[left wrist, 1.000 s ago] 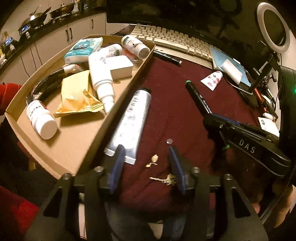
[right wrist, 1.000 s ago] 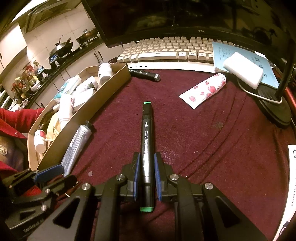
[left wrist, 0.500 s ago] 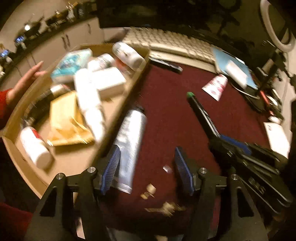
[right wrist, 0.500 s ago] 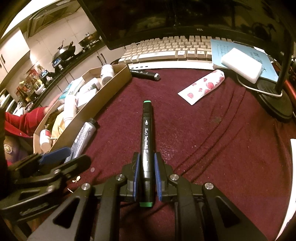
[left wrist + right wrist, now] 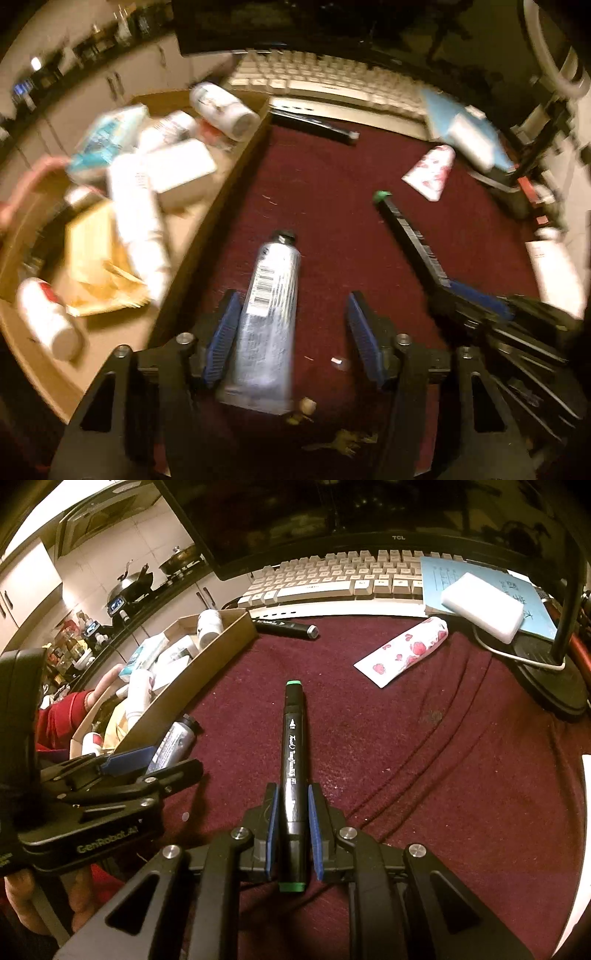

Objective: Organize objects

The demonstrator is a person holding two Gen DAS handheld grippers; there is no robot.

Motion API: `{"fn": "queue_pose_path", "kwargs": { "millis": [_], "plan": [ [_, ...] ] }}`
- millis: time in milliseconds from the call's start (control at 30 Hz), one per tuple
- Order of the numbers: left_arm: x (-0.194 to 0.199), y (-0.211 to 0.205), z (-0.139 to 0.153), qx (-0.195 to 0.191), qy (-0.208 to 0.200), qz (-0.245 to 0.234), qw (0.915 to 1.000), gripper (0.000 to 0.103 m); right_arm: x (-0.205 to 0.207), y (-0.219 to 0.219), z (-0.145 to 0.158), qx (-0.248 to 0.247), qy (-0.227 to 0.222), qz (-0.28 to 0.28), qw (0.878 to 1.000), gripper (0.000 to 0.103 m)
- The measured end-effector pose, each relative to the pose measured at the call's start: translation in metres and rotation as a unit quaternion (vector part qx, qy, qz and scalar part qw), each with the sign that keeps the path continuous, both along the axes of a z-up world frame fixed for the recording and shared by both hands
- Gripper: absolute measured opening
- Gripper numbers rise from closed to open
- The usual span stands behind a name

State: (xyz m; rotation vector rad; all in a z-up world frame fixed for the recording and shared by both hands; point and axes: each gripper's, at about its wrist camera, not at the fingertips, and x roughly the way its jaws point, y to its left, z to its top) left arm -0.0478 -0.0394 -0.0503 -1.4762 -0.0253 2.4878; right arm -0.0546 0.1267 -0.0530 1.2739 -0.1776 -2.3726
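My left gripper (image 5: pixel 291 339) is open, its jaws on either side of a silver tube (image 5: pixel 267 317) that lies on the maroon cloth (image 5: pixel 325 206) beside the cardboard box (image 5: pixel 207 236). The tube sits against the left finger. The left gripper (image 5: pixel 144 760) and the tube (image 5: pixel 173 738) also show in the right wrist view. My right gripper (image 5: pixel 291 823) is shut on a black marker with green ends (image 5: pixel 293 746), held just above the cloth. The marker also shows in the left wrist view (image 5: pixel 406 236).
The box holds several bottles, a white tube (image 5: pixel 136 221), a yellow packet (image 5: pixel 92 258) and a teal pack (image 5: pixel 107 140). A second black marker (image 5: pixel 284 627), a heart-print tube (image 5: pixel 402 653), a keyboard (image 5: pixel 332 579), a white block (image 5: pixel 484 607) and a lamp base (image 5: pixel 546 675) lie farther back.
My left gripper has moved forward and opened wider, so the silver tube now lies between its fingers. The right gripper has kept its hold on the marker.
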Motion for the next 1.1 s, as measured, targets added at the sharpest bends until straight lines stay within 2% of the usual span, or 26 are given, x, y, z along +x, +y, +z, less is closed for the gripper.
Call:
{"fn": "queue_pose_path", "kwargs": {
  "millis": [67,167,400,567,667,767,833,1100],
  "plan": [
    [-0.002,-0.004,-0.002,0.023,-0.01,-0.004,0.9997,0.041,-0.004,-0.001,0.0,0.004,-0.001,-0.003,1.0,0.015],
    [-0.003,-0.004,-0.002,0.012,-0.003,0.0,0.9999,0.03,-0.011,-0.004,0.001,0.009,-0.005,-0.006,1.0,0.015],
    [0.004,0.0,-0.002,0.031,0.001,-0.011,0.9995,0.029,-0.019,-0.022,0.002,0.058,0.014,0.002,0.998,0.014],
    [0.006,0.006,-0.004,0.015,0.019,-0.023,0.9994,0.03,-0.009,-0.028,0.002,0.094,0.028,0.006,0.995,0.013],
    [0.006,0.008,-0.004,0.012,0.025,-0.027,0.9992,0.029,-0.005,-0.026,0.004,0.079,0.015,0.005,0.997,0.013],
    [0.014,-0.005,-0.003,0.079,0.013,-0.024,0.9965,0.029,-0.002,-0.022,0.009,0.044,0.009,0.001,0.999,0.013],
    [0.02,-0.007,0.002,0.082,0.019,-0.025,0.9961,0.029,0.001,-0.02,0.017,0.013,0.009,0.004,1.0,0.013],
    [0.022,-0.044,0.051,0.112,0.073,0.005,0.9911,0.029,-0.001,-0.043,0.049,-0.015,0.039,0.021,0.999,0.013]
  ]
}}
